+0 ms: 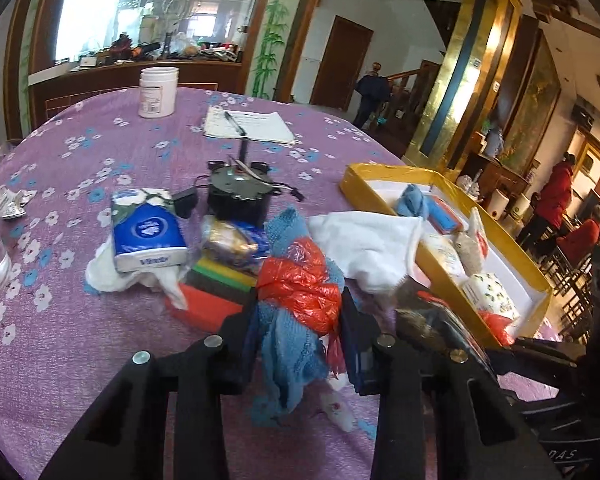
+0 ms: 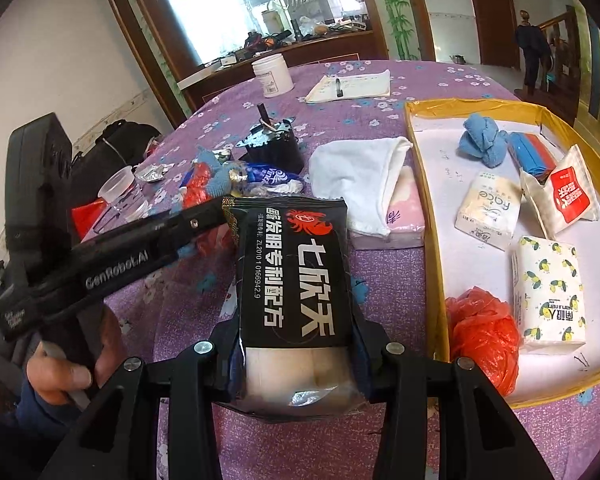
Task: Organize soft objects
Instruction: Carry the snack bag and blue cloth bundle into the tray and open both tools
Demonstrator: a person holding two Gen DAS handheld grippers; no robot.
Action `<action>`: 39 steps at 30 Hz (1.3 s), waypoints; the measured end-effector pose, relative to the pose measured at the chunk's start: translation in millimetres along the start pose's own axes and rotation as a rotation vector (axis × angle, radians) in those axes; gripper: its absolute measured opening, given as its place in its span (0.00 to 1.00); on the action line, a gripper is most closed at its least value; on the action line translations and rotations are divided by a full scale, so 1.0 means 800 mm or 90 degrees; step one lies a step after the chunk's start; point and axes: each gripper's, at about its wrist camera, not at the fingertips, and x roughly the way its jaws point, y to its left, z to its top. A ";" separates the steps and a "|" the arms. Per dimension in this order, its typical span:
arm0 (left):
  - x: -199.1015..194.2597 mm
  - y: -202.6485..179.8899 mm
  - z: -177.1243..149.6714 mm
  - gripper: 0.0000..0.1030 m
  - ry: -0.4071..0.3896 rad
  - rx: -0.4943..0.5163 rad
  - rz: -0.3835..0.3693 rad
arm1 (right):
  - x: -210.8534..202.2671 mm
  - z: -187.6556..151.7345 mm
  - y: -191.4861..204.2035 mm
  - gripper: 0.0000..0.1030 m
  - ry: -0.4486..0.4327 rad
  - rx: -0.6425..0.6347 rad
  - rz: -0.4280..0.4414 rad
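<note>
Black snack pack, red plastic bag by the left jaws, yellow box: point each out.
black snack pack (image 2: pixel 296 268): right wrist view, printed front face.
red plastic bag (image 1: pixel 300 288): left wrist view, crumpled middle.
yellow box (image 2: pixel 434 216): right wrist view, left rim.

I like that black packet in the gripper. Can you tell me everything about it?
The black packet is shiny plastic with big white characters, a red crest near the top and a clear end showing something pale inside. It points away from the camera, above the purple tablecloth. The right gripper pinches its near end.
</note>
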 end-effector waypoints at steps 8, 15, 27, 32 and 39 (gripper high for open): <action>0.001 0.015 0.001 0.33 -0.008 -0.049 -0.043 | -0.005 0.006 -0.006 0.45 -0.012 0.013 -0.001; 0.001 0.012 0.001 0.33 -0.007 -0.042 -0.041 | -0.007 0.011 -0.008 0.45 -0.015 0.015 0.003; -0.005 -0.021 0.016 0.33 0.005 -0.022 -0.063 | -0.053 0.025 -0.049 0.45 -0.076 0.067 0.017; 0.003 -0.055 0.032 0.33 0.020 0.004 -0.085 | -0.079 0.032 -0.089 0.45 -0.110 0.113 0.009; 0.039 -0.118 0.055 0.33 0.052 0.042 -0.122 | -0.108 0.040 -0.148 0.45 -0.139 0.171 -0.014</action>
